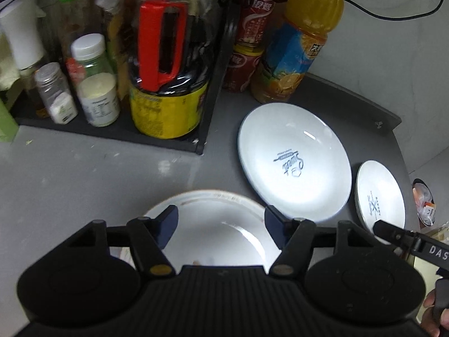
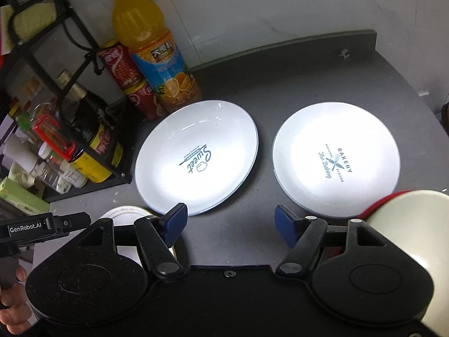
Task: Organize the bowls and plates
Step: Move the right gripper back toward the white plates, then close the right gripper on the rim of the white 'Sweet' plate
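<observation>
Left wrist view: left tool (image 1: 221, 221) spread wide, both blue pads clear of everything, nothing held. It hangs over a white plate with a brownish rim (image 1: 213, 224) lying flat on the grey tabletop (image 1: 84, 168) at the near edge. Whether the pads touch that plate cannot be told. Far right of it lies the "Sweet" plate (image 1: 294, 163), white, blue script in the middle, upright on its base. Right of that, partly cut by the view, the "Bakery" plate (image 1: 378, 196); the tip of the right tool reaches in just at its near edge. Far left, a black rack (image 1: 196, 129) holds a red-handled dark bottle (image 1: 168, 64) and small jars. An orange juice bottle (image 1: 294, 50) and 2 red cans (image 1: 249, 42) stand behind the "Sweet" plate.

Right wrist view: right tool (image 2: 228, 221) also wide open, empty, above bare tabletop between the 2 printed plates. "Sweet" plate far left, "Bakery" plate far right, just beside each other but apart. The "Bakery" plate appears to sit on another plate. A cream bowl with red outside (image 2: 407, 224) sits near right, touching or overlapping the "Bakery" plate edge; cannot tell which.
</observation>
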Action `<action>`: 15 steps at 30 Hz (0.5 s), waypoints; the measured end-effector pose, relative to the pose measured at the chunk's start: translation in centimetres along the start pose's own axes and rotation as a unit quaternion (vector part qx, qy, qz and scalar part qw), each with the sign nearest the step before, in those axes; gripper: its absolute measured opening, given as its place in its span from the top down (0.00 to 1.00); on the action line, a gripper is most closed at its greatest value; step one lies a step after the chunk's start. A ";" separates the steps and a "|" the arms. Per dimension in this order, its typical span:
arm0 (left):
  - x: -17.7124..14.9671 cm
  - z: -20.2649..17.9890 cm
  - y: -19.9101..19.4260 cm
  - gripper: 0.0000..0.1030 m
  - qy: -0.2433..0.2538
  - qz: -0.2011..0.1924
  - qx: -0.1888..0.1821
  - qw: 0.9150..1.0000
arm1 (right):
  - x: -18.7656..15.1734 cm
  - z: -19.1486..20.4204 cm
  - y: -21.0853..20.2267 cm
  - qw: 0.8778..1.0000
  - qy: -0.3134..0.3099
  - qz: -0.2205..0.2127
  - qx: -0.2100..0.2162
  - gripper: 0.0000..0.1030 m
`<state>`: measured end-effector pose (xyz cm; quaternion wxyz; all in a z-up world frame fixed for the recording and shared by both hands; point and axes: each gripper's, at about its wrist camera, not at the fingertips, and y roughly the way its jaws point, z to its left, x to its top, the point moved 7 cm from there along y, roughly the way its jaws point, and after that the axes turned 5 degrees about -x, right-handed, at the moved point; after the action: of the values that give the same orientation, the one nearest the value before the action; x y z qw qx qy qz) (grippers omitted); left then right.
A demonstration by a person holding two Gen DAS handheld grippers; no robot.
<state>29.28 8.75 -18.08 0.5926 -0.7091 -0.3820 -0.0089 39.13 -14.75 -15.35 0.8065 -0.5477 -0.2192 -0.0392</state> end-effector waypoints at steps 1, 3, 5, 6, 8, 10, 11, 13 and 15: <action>0.2 -0.1 0.4 0.36 0.001 -0.002 -0.002 1.000 | 0.1 -0.1 0.4 1.000 0.006 0.003 0.002 0.37; 0.8 -0.3 1.3 0.36 0.001 -0.001 -0.007 1.000 | 0.2 -0.2 1.3 1.000 0.016 0.010 0.002 0.39; 1.2 -0.4 2.2 0.37 -0.003 0.001 -0.012 1.000 | 0.2 -0.3 2.0 1.000 0.022 0.014 -0.001 0.40; 1.4 -0.4 2.7 0.37 -0.004 0.001 -0.015 1.000 | 0.2 -0.4 2.4 1.000 0.025 0.017 -0.002 0.41; 1.9 -0.5 3.5 0.37 -0.003 0.002 -0.015 1.000 | 0.3 -0.5 3.1 0.999 0.032 0.022 -0.003 0.42; 2.3 -0.7 4.4 0.37 0.002 0.000 -0.017 1.000 | 0.4 -0.7 3.8 0.999 0.042 0.026 -0.006 0.42; 2.4 -0.7 4.8 0.37 0.005 -0.002 -0.017 1.000 | 0.4 -0.8 4.2 0.998 0.049 0.029 -0.007 0.42; 2.5 -0.8 5.7 0.37 0.005 0.000 -0.020 1.000 | 0.4 -0.8 5.0 0.998 0.055 0.035 -0.004 0.47; 2.6 -1.0 6.5 0.38 0.000 0.005 -0.026 1.000 | 0.5 -0.8 5.5 0.997 0.061 0.036 -0.003 0.47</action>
<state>35.18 9.29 -22.00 0.5736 -0.7265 -0.3780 -0.0156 41.47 -13.20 -20.21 0.8175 -0.5543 -0.1496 -0.0447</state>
